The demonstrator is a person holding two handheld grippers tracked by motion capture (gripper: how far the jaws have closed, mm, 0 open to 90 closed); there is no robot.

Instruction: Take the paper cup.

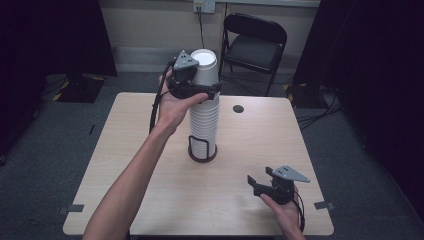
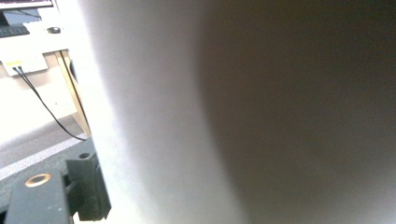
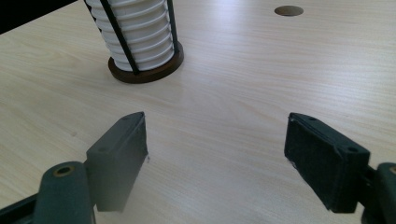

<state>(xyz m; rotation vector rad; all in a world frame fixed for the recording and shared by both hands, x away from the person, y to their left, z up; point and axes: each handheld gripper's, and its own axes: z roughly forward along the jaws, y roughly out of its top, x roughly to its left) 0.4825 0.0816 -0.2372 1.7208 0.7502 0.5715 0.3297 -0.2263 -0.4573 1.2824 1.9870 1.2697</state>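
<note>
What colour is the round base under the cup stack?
Dark brown base, with black wire uprights around the white cup stack; it shows best in the right gripper view.

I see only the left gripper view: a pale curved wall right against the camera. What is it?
Observer: The top cup of a tall cup stack; the left gripper is clamped on it.
Operator: Where does the stack stand?
Observer: In a black wire holder with a round dark base, mid-table.
Operator: And the other gripper?
Observer: The right gripper hangs open just above the table's near right part, holding nothing.
</note>
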